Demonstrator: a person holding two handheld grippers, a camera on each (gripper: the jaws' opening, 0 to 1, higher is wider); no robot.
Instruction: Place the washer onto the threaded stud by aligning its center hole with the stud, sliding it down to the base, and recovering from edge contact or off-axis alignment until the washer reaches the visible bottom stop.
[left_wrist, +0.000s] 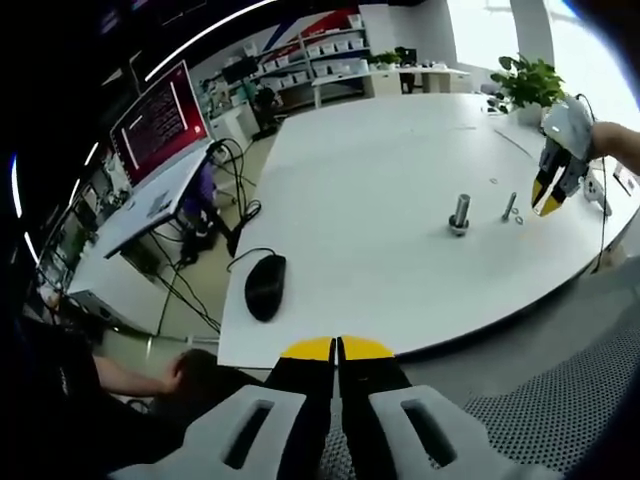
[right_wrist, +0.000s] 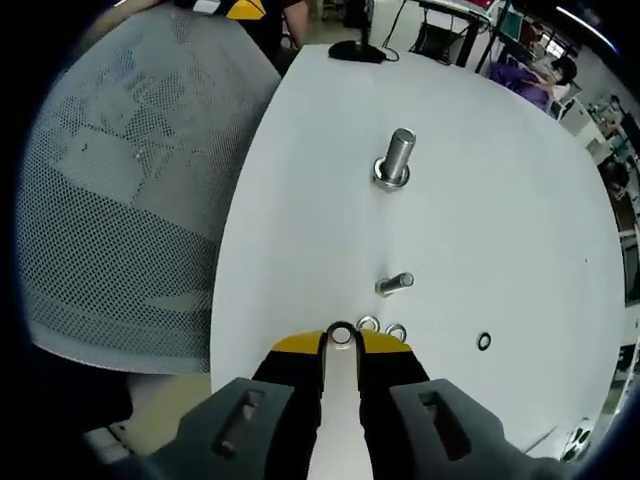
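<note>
White surface (right_wrist: 520, 200). Threaded stud (right_wrist: 396, 158) upright near its middle, seated in a wider base. A smaller bolt (right_wrist: 394, 284) lies on its side nearer the right claw (right_wrist: 340, 345).

Right claw: yellow-tipped jaws slightly apart, a washer (right_wrist: 341, 334) caught between the tips, just above the surface. Two more washers (right_wrist: 382, 327) lie side by side right beside it; a dark ring (right_wrist: 484, 341) sits apart toward the edge.

Left claw (left_wrist: 337, 349): jaws clenched, tips together, nothing in them, held off the near edge of the surface. Computer mouse (left_wrist: 265, 286) with cable at that end. Mesh chair back (right_wrist: 120, 200) beside the surface. Potted plant (left_wrist: 527, 82) at the far end.
</note>
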